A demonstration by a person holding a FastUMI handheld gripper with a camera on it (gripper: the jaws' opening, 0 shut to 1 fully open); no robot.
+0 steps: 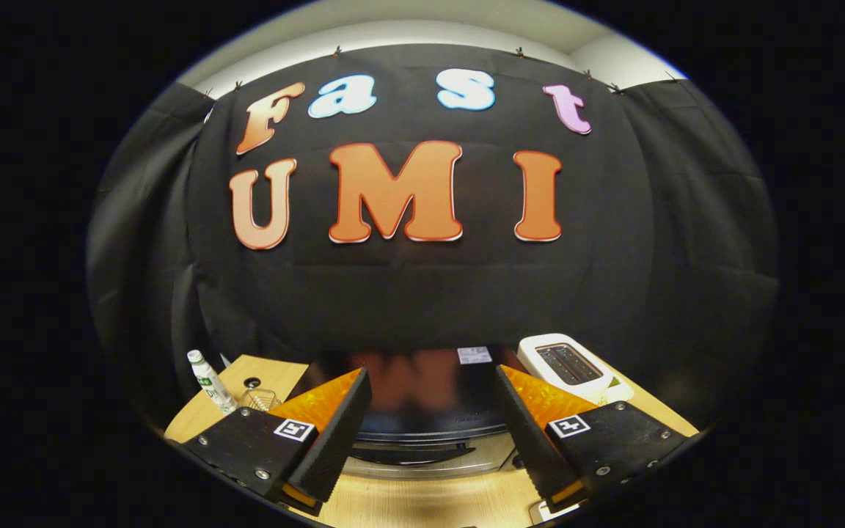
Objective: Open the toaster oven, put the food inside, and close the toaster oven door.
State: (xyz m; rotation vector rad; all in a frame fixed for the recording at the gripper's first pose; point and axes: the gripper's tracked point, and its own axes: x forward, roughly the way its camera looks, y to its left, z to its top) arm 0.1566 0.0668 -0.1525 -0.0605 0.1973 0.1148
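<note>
Jaws wide and empty over the toaster oven (422, 411); door not yet opened.
Oven sits just ahead, between my fingers (334, 433), handle (422, 455) low at its front; I'd drop down, square up, hook the handle centrally; food not spotted; white toaster (568, 364) beyond.

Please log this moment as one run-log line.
gripper: open, empty | toaster oven: ahead between fingers, door closed | toaster: beyond, right | phase: approach

The gripper (426, 429) is held level above the toaster oven (422, 411), its two fingers spread wide apart and gripping nothing, one reaching over each side of the oven's top.
</note>
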